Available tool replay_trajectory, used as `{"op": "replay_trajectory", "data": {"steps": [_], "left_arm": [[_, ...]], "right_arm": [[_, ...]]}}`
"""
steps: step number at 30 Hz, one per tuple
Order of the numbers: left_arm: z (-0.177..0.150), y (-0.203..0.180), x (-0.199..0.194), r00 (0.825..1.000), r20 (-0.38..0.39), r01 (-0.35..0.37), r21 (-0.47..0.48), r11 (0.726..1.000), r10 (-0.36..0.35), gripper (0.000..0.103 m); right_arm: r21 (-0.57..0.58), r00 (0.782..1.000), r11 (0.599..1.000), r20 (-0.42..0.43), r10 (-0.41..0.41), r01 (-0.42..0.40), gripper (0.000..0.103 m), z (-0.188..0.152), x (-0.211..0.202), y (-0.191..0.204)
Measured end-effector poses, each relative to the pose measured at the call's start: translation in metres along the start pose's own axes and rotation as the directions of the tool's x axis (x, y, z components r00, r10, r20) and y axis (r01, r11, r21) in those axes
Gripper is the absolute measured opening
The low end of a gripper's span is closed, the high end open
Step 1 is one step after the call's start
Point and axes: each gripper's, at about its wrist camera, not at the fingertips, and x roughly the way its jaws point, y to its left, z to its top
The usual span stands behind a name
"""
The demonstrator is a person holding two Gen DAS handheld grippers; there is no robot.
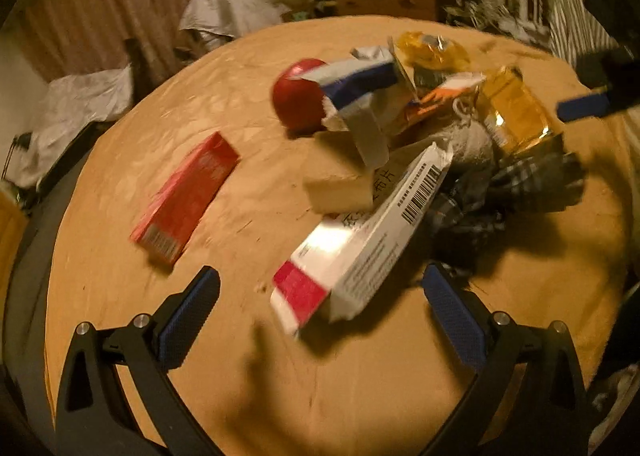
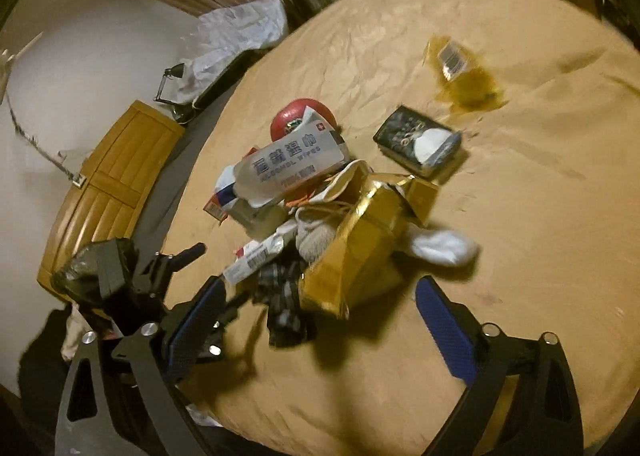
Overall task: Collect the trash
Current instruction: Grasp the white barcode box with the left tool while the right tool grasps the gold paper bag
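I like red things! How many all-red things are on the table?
2. A round red ball-like thing behind the trash pile, and a flat red box lying alone left of it. More could hide under the pile.

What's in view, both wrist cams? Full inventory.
table: 1, round, tan cloth.
red box: 1, flat, apart left of pile.
red round object: 1, far side of pile.
alcohol wipes pack: 1, white, atop pile.
white-and-red carton: 1, barcoded, pile's near edge.
gold box: 1, torn open, in pile.
plaid cloth: 1, dark, in pile.
black box: 1, beyond pile.
yellow wrapper: 1, far, alone.
left gripper: open, empty.
right gripper: open, empty.
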Motion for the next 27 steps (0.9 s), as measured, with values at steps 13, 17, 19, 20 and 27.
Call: {"op": "replay_trajectory", "data": {"steps": [13, 17, 19, 20, 27], "left_arm": [[0.005, -0.013, 0.005, 0.997, -0.003, 0.083, -0.093, 0.992, -0.083, 0.022], [0.003, -0.011, -0.021, 0.994, 0.048, 0.104, -0.179, 0.978, -0.097, 0.018], [-0.001, -0.013, -0.036, 0.993, 0.066, 0.113, -0.222, 0.969, -0.1, 0.017], [-0.003, -0.013, -0.042, 0.992, 0.073, 0.116, -0.246, 0.962, -0.101, 0.017], [-0.008, -0.024, -0.1, 0.98, 0.187, 0.126, -0.356, 0.926, -0.062, 0.017]], "right_arm": [[-0.08, 0.995, 0.992, 0.008, -0.101, 0.102, 0.035, 0.024, 0.035, 0.001], [-0.153, 0.992, 0.981, 0.062, -0.11, 0.118, 0.033, 0.011, 0.013, 0.014], [-0.201, 0.987, 0.969, 0.098, -0.129, 0.146, 0.033, 0.003, 0.002, 0.024], [-0.222, 0.984, 0.962, 0.115, -0.137, 0.16, 0.033, -0.004, -0.006, 0.03], [-0.32, 0.959, 0.918, 0.233, -0.162, 0.233, 0.033, -0.042, -0.053, 0.057]]}}
